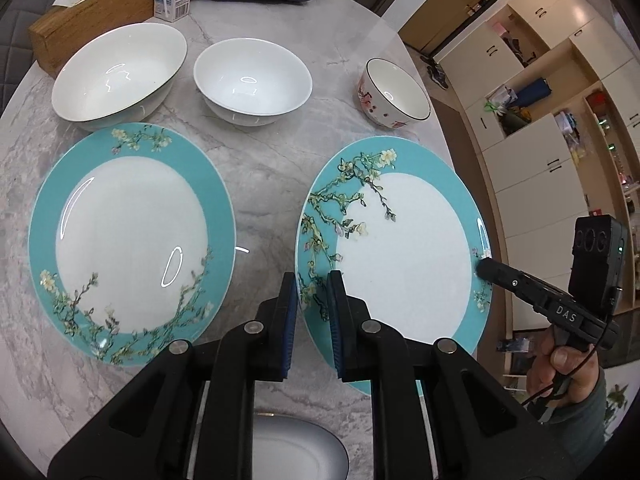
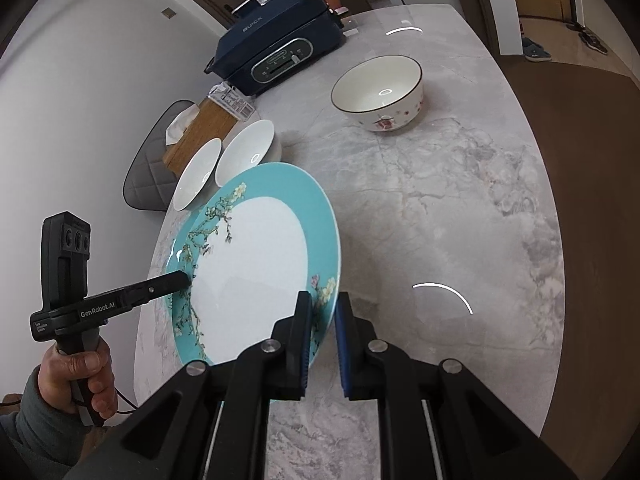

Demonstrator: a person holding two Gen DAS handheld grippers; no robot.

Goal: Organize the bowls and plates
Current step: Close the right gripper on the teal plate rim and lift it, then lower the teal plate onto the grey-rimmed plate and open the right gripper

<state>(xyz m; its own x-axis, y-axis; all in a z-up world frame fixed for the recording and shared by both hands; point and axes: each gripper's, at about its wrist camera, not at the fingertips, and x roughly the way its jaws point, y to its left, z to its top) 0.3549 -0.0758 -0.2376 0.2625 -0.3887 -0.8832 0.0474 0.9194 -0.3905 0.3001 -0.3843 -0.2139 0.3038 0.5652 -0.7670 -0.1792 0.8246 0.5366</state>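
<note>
In the left wrist view, the second teal plate point(image 1: 132, 248) lies flat at lower left of the frame. The left tool point(image 1: 313, 292) and right tool point(image 2: 322, 312) each pinch opposite rims of the lifted teal plate point(image 1: 400, 256) at lower right. Keep both level and lower it squarely onto its twin. Three bowls point(image 1: 252, 80) stand across the top of the bench point(image 1: 264, 168), clear of the path.

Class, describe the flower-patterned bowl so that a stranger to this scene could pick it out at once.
Start at the grey marble table, where three bowls stand behind two turquoise plates. The flower-patterned bowl stands apart from the others, near the table's edge. Unlike the two plain white bowls, it has a dark rim line and pink blossoms outside.
</note>
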